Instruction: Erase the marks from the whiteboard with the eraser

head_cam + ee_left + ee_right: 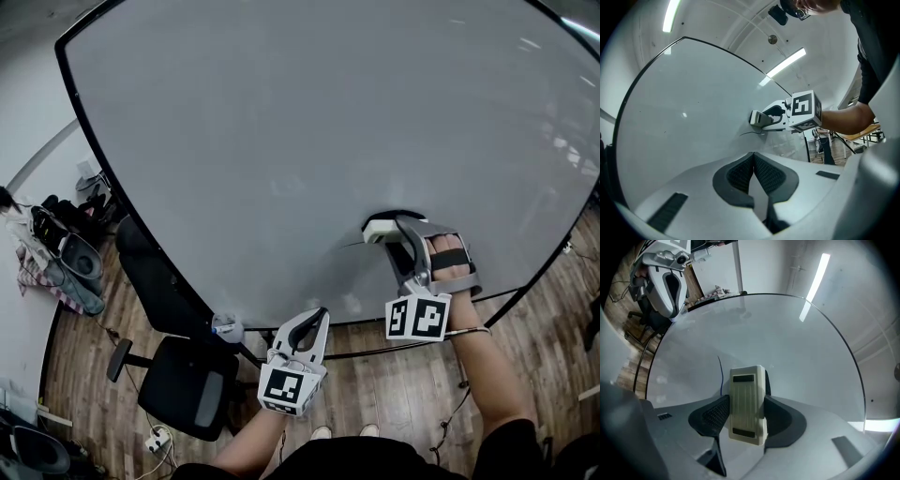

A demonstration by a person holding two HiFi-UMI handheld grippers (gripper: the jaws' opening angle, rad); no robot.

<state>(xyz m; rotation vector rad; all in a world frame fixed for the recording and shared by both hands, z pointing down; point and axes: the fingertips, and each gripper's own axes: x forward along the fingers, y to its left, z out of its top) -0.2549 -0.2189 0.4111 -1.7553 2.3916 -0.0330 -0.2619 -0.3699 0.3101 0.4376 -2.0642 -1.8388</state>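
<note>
A large whiteboard fills the head view. My right gripper is shut on a cream eraser and presses it against the board's lower right. The right gripper view shows the eraser clamped between the black pads, with a thin dark mark on the board just left of it. That same mark appears in the left gripper view, below the eraser. My left gripper hangs below the board's lower edge, shut with nothing between its pads.
A black office chair stands on the wooden floor at lower left, beside a power strip. Bags and clothes lie against the wall at far left. The board's black frame runs along its left edge.
</note>
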